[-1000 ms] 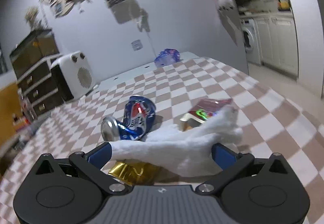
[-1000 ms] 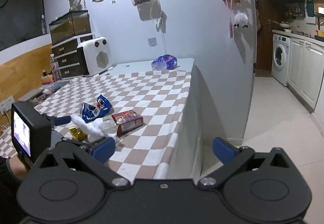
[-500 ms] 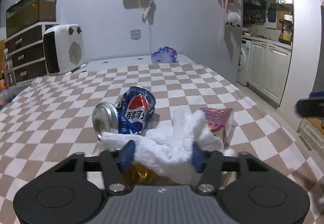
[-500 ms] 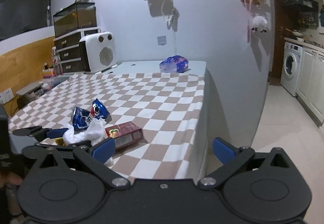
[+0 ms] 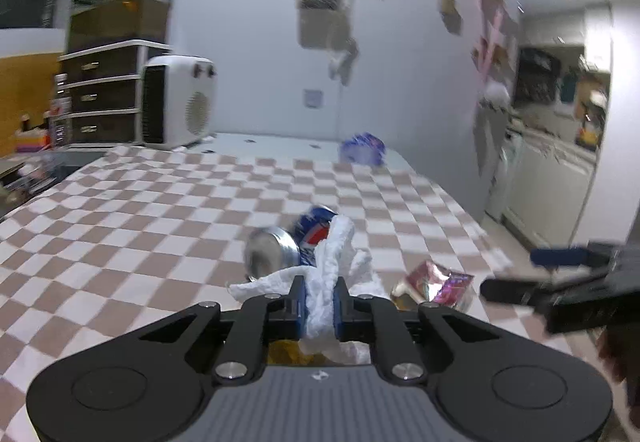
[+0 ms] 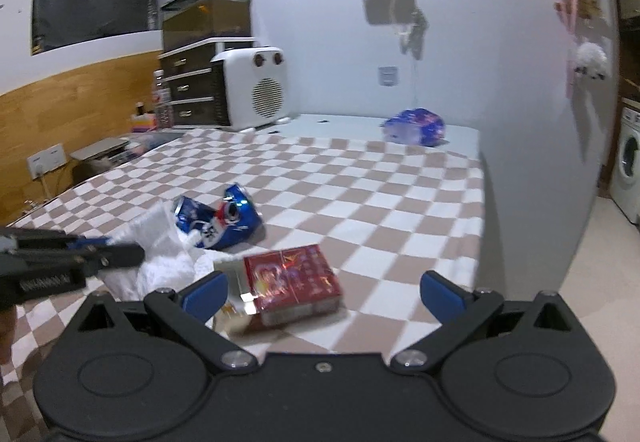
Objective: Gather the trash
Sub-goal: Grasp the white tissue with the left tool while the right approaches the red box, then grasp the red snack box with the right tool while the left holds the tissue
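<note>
My left gripper is shut on a crumpled white tissue, which bulges out above and beside the pads. Just beyond it lies a crushed blue soda can on the checkered tablecloth. A gold wrapper shows under the left gripper. My right gripper stands open over a red box that lies between its fingers, untouched. In the right wrist view the tissue, the can and the left gripper sit at the left.
A blue plastic bag lies at the table's far end. A white fan heater and a drawer unit stand at the back left. The table's right edge drops to the floor; a washing machine stands beyond.
My left gripper has closed on the tissue, rolled level and lifted slightly. My right gripper has moved left and forward over the table, bringing the red box between its fingers.
</note>
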